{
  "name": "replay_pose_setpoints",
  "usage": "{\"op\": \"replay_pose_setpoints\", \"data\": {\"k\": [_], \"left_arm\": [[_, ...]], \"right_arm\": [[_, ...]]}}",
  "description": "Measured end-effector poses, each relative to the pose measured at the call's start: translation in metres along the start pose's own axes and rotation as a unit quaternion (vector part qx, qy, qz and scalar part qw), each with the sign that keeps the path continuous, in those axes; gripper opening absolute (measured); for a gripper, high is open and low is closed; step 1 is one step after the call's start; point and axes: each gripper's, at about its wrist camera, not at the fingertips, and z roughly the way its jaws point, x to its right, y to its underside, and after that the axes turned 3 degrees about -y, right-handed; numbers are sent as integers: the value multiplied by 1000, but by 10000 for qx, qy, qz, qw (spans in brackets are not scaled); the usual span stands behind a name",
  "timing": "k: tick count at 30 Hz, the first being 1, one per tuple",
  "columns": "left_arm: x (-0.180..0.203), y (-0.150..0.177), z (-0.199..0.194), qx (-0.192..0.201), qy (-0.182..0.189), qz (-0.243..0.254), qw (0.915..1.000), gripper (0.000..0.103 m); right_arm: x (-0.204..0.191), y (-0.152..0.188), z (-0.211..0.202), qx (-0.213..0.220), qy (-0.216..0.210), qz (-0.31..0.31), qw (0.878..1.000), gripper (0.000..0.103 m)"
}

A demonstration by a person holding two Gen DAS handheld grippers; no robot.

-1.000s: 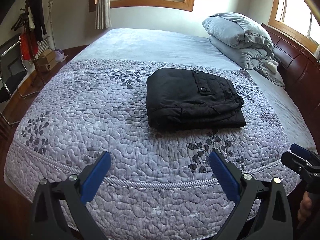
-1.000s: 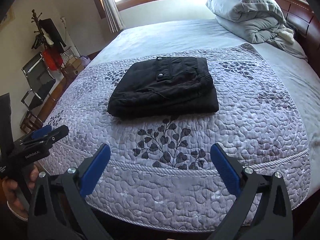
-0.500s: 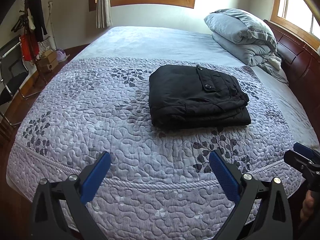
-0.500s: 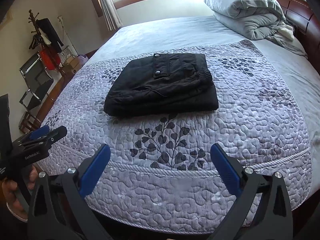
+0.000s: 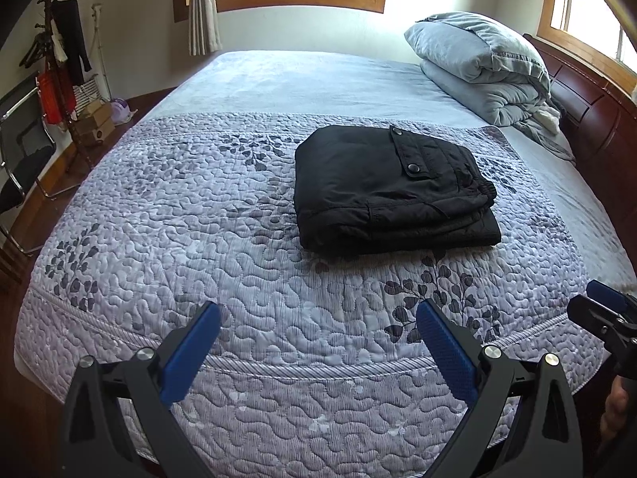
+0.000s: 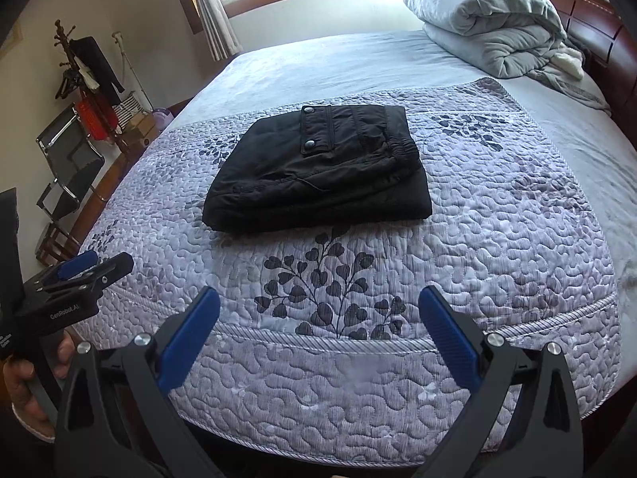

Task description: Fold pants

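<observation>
At the far left, a coat rack (image 5: 59, 63) and a folding chair (image 5: 20, 151) are seen by the wall. The left gripper (image 5: 318, 338) is held with its jaws spread wide and empty, near the quilted bedspread (image 5: 179, 239). The black pants (image 5: 390, 191) are found folded in a compact stack (snap pocket uppermost) at mid-bed, well apart from both claws. The right gripper (image 6: 318, 326) is likewise parted, gripping nothing. A folded grey duvet (image 5: 477, 63) is piled far right.

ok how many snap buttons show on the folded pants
2, both on the pocket flap of the black pants: far snap at the flap's far corner, near snap at its near corner. Others may be hidden.
</observation>
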Motion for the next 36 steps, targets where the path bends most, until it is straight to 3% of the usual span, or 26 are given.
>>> {"op": "replay_pose_setpoints", "data": {"k": [36], "left_arm": [[0, 0, 4, -29, 145, -108, 9998, 99]], "right_arm": [[3, -2, 1, -27, 45, 7, 10000, 100]]}}
